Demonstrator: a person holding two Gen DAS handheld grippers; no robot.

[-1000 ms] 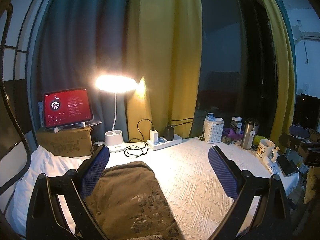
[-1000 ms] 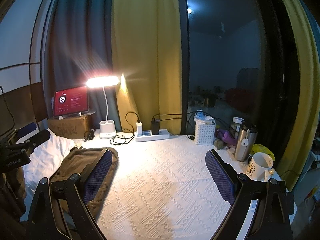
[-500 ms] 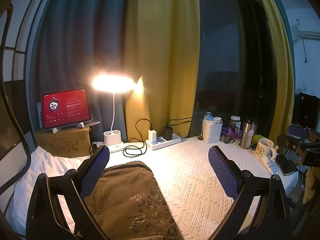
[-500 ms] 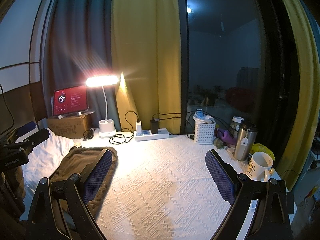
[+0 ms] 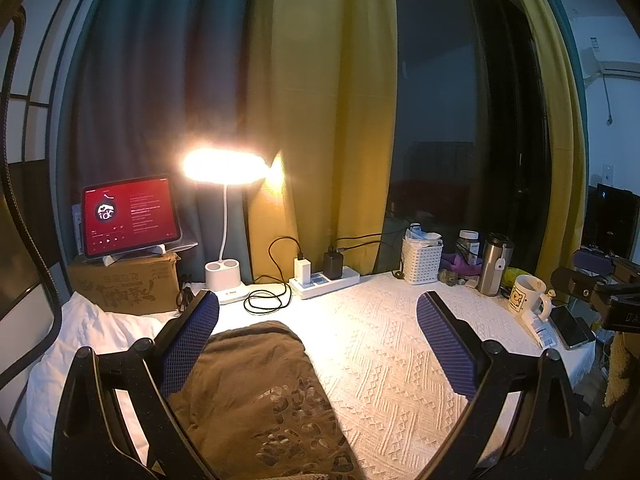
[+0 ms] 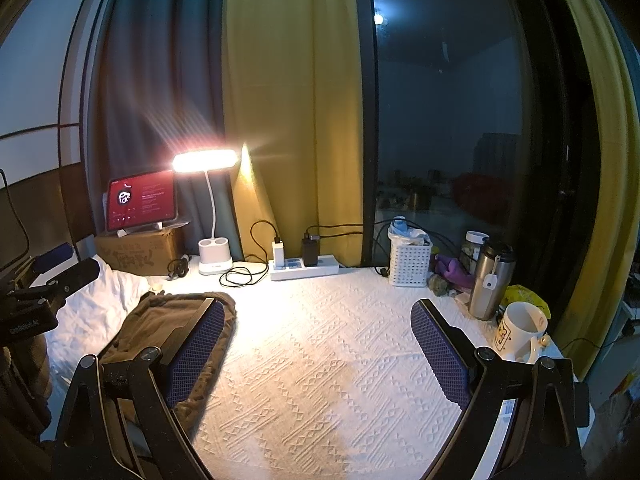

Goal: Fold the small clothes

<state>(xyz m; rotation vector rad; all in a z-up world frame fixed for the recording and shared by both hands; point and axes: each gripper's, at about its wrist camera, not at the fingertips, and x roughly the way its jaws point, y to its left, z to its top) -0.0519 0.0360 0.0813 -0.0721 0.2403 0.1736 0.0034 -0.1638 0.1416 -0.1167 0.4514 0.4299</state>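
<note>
I hold my left gripper (image 5: 318,332) spread above the crumpled brown printed garment (image 5: 256,392) on the white textured tablecloth (image 5: 400,360); my right gripper (image 6: 316,338) also gapes, holding nothing.

Left tongs (image 5: 318,346) have drifted slightly back; the brown garment (image 5: 256,392) looks unmoved.

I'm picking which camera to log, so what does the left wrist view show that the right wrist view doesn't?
Only the left wrist view shows the print on the brown garment, a phone past the mug and a wall air conditioner. Only the right wrist view shows the garment's whole far edge, a yellow bag behind the mug and a light reflected in the window. Both show the lamp, tablet, power strip, white basket, steel tumbler and an open, empty gripper.
</note>
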